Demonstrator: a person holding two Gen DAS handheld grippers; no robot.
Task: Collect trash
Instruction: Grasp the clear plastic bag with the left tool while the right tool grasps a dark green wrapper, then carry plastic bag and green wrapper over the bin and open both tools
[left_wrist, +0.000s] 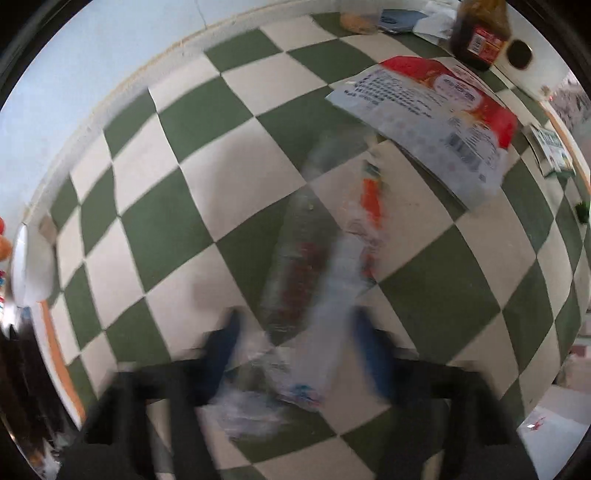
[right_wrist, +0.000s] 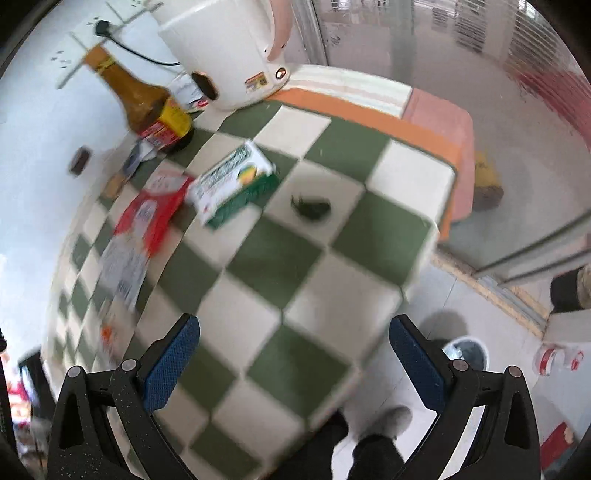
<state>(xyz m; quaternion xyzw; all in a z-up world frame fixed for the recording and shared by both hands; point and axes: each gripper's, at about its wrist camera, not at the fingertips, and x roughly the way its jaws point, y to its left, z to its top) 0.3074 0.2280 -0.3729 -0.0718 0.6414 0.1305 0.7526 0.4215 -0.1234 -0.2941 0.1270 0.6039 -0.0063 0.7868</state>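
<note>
Near the tablecloth (right_wrist: 325, 155) edge, right tongs (right_wrist: 293, 365) gape empty; left tongs (left_wrist: 295, 332) straddle a clear wrapper (left_wrist: 314, 314), grip unclear.

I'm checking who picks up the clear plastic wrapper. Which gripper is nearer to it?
Left. The left gripper has the clear plastic wrapper between its fingers. The right gripper hangs open over the table's corner, away from it.
</note>
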